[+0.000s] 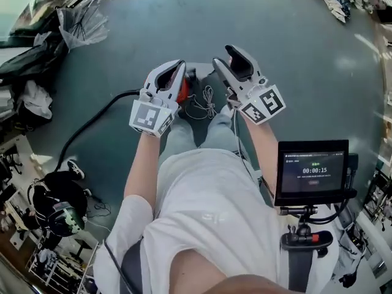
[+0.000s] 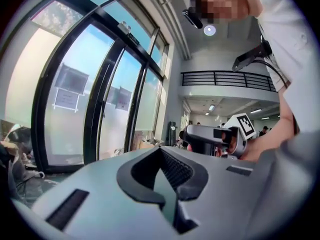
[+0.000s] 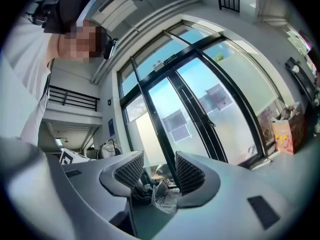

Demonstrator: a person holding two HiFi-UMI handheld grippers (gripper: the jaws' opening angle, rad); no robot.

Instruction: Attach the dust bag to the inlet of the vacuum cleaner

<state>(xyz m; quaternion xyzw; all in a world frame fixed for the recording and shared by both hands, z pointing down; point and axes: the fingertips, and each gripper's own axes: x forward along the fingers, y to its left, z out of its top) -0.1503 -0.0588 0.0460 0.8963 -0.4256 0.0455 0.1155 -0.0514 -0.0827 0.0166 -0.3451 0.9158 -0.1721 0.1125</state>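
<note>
Seen along the left gripper [image 2: 160,151]: jaws together at the tips, clenched on nothing, aimed at the tall glass doors [image 2: 100,94]. On the right gripper [image 3: 159,155] the jaws stand apart, released, and the 2 ribbed pads [image 3: 189,171] press on nothing. A scrap of crinkled clear film [image 3: 165,199] shows low in the gap; I can't tell if it's caught there or lies on the floor beyond.

In the head view both grippers hang side by side over the seated person's knees [image 1: 196,130], near each other but apart, each pointing away from the body. My read is a neutral, empty-handed pose w/ neither tool down at the work, so the attaching step isn't under way.

Just past the knees, on the grey floor [image 1: 294,54], sits what I take for the vacuum cleaner [image 1: 186,89], red and black, w/ a loose white cord [image 1: 205,103] beside it. A black hose or cable [image 1: 92,124] runs off to the left. I can't pick out the dust bag or the inlet in any of the 3 views.

A screen [image 1: 312,171] on a stand at the person's right shows a timer, prob. angled to read from the seat. I judge both grippers must next go down to the floor, and 1 must find the bag.
</note>
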